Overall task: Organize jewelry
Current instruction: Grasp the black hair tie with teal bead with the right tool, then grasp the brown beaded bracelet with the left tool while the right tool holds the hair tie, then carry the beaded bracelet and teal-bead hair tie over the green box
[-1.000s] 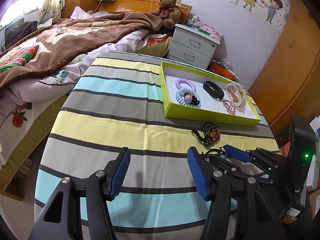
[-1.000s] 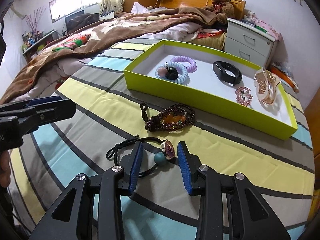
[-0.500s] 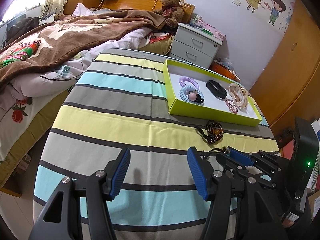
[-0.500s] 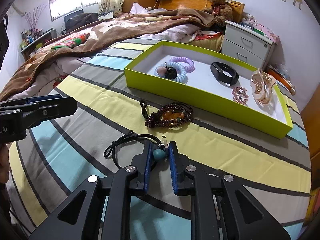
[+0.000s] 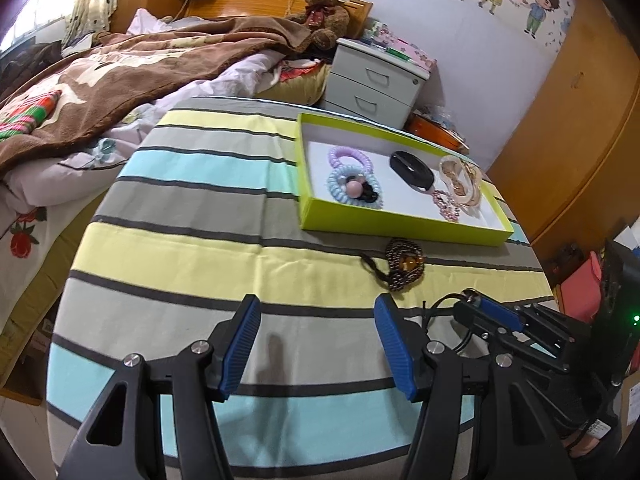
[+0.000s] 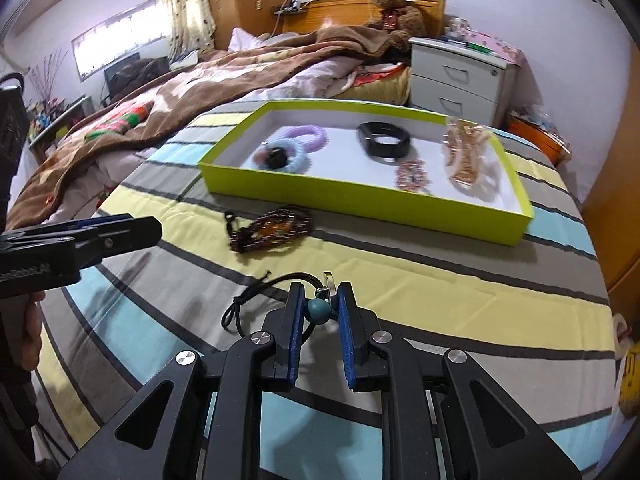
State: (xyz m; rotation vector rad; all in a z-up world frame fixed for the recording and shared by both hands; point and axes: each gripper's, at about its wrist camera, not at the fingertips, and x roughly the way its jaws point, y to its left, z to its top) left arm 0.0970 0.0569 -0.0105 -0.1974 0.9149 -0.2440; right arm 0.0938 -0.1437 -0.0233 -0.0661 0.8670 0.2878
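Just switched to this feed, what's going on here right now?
A person is sorting jewelry on a striped tablecloth with a gripper in each hand. The right gripper has its jaws shut on a black cord necklace, pinching it at its teal bead. The left gripper hovers open with nothing between its jaws. A brown beaded bracelet lies loose in front of the green tray, which already holds hair ties, a black band and other pieces.
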